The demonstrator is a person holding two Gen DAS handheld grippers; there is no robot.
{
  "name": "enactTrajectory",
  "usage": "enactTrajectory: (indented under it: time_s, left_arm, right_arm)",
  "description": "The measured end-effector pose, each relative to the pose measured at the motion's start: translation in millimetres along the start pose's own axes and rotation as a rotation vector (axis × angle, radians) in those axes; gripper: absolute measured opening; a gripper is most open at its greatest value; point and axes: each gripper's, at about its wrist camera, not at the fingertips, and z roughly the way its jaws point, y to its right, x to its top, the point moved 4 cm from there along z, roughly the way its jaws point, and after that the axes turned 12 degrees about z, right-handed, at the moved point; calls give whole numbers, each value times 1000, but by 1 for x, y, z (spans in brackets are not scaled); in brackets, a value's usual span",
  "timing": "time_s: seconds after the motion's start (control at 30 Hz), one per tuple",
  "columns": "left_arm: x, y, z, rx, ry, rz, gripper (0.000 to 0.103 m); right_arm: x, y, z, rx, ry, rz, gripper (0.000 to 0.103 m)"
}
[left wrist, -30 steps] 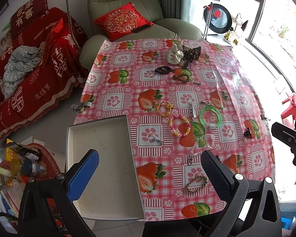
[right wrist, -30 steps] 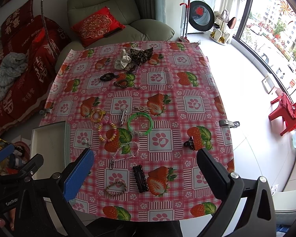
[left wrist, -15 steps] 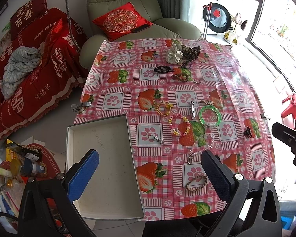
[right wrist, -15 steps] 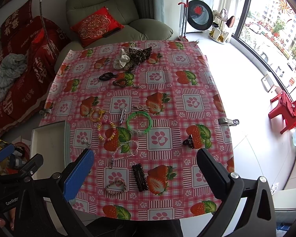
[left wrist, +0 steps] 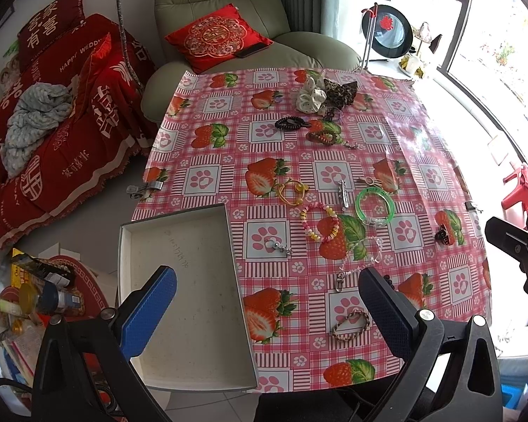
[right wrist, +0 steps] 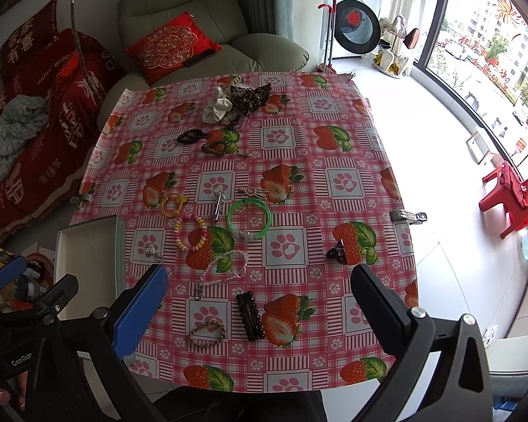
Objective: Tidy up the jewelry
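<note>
Jewelry lies scattered on a strawberry-print tablecloth [left wrist: 334,176]. I see a green bangle [left wrist: 374,206], a pastel bead bracelet [left wrist: 319,221], yellow hair ties [left wrist: 292,191], a silver clip [left wrist: 343,193], a braided bracelet [left wrist: 349,324] and a clear bead chain [right wrist: 225,267]. A dark beaded hair clip [right wrist: 250,315] lies near the front in the right wrist view. An empty white tray [left wrist: 179,316] sits at the front left. My left gripper [left wrist: 267,309] hangs open above the tray's right edge. My right gripper [right wrist: 260,313] is open above the front of the table.
Scrunchies [left wrist: 311,95] and dark hair ties [left wrist: 290,123] lie at the table's far side. A small black claw clip [right wrist: 336,252] sits near the right edge. A green armchair [left wrist: 228,17] stands behind the table, a red-covered sofa [left wrist: 52,123] to the left.
Both views have shifted only slightly. No object has moved and both grippers stay open.
</note>
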Motion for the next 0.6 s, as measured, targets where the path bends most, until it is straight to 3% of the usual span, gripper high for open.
enactTrajectory:
  time_s: [0.6]
  left_arm:
    - [-8, 9, 17, -26, -46, 17, 103]
  right_arm:
    - [-8, 15, 12, 1, -44, 35, 103]
